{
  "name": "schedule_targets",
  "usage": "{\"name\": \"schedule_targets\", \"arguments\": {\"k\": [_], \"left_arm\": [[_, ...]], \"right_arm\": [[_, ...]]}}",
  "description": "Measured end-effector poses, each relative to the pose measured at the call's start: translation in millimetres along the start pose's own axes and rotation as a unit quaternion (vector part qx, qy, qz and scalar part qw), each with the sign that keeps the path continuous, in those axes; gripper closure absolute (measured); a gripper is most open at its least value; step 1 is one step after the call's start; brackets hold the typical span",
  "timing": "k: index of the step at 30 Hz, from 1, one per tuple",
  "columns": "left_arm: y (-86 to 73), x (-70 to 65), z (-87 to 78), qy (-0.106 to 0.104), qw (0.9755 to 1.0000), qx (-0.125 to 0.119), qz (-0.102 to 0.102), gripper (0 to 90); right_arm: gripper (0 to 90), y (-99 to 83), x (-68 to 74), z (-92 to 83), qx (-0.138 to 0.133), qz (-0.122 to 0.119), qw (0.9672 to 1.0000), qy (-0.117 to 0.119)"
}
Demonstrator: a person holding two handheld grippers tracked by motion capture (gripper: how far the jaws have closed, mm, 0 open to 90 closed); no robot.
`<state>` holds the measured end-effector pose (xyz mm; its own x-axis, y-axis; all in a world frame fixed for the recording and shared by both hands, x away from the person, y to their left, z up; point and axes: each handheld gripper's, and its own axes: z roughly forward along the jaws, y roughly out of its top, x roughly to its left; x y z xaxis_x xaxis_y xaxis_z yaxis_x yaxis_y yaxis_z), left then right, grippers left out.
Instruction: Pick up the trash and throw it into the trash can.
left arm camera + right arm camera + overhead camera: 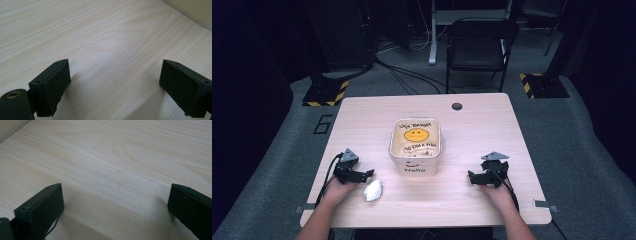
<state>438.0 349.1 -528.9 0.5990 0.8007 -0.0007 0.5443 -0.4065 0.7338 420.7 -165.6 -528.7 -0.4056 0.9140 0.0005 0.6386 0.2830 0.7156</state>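
Thing in hand: a small white crumpled wad point(373, 190) lies on the table point(472, 130), just beside the left tongs point(368, 174) and in front of the left corner of the plastic tub point(398, 156).
Tub: clear-walled, open at the top, a yellow smiley printed inside, mid-table between the 2 hands.
Left tongs: spread wide, nothing between the 2 jaws; in the left gripper view only bare wood lies between them, with a pale edge of the tub at the top right.
Right tongs point(473, 176): spread as well, empty, resting low on the table well apart from the wad.
Likely step: picking up the wad with the left tongs, probably to drop it in the tub.
How to do it well: swing the left tongs toward the wad until it sits between the jaws, keep them low to the wood, close gently since the wad looks soft and light.
Risk: a jaw tip may nudge the wad away rather than straddle it.
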Motion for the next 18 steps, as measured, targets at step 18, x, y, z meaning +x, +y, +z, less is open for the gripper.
{"name": "schedule_targets", "arguments": {"k": [18], "left_arm": [[6.2,-2.5,-22.7,-0.013,0.9988,0.021,-0.041,23.1]], "right_arm": [[0.0,0.1,-0.4,0.4,0.0,-0.002,1.0,0.003]]}}
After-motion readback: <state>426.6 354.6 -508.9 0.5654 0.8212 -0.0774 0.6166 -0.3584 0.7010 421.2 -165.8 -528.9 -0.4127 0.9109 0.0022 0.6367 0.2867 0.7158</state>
